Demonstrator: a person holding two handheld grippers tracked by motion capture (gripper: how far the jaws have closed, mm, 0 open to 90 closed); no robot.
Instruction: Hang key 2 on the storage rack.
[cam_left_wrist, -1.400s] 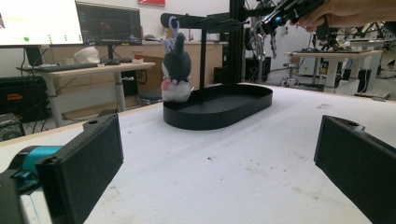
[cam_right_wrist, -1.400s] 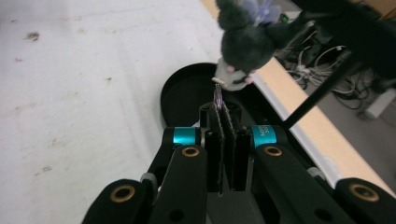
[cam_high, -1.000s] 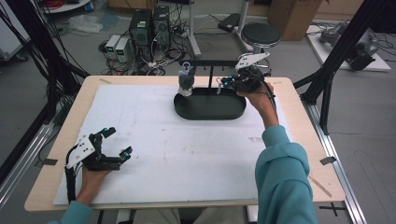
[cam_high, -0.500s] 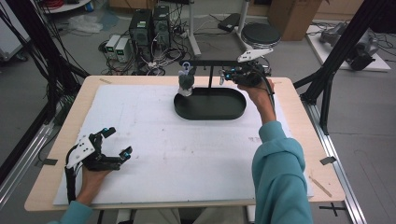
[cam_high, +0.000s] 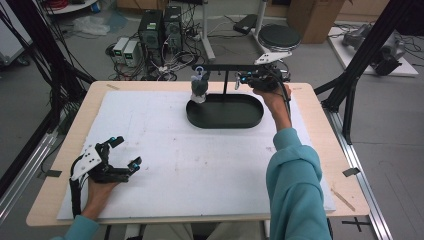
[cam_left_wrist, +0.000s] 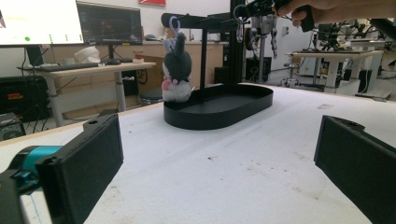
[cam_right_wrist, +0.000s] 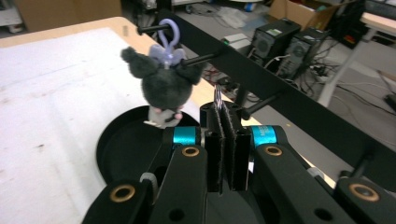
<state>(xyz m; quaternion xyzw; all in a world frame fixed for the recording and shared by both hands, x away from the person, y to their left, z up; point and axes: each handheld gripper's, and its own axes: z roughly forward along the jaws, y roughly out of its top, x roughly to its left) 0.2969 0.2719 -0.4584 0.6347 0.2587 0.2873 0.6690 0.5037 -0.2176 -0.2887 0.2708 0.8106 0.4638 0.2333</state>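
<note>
Right gripper raised at the far edge of the table, about one o'clock in the high view, beside the black rack bar; jaws clenched on a thin metal ring seen edge-on between the pads in the right gripper view. Plush keychain, dark grey with a lilac clip, hanging from a peg at the bar's eleven o'clock end, its feet over the rim of the oval black tray. Tray lying on the white mat at twelve o'clock. Left gripper resting on the mat at eight o'clock, well apart from the tray, jaws spread wide and released, nothing between the pads.
</note>
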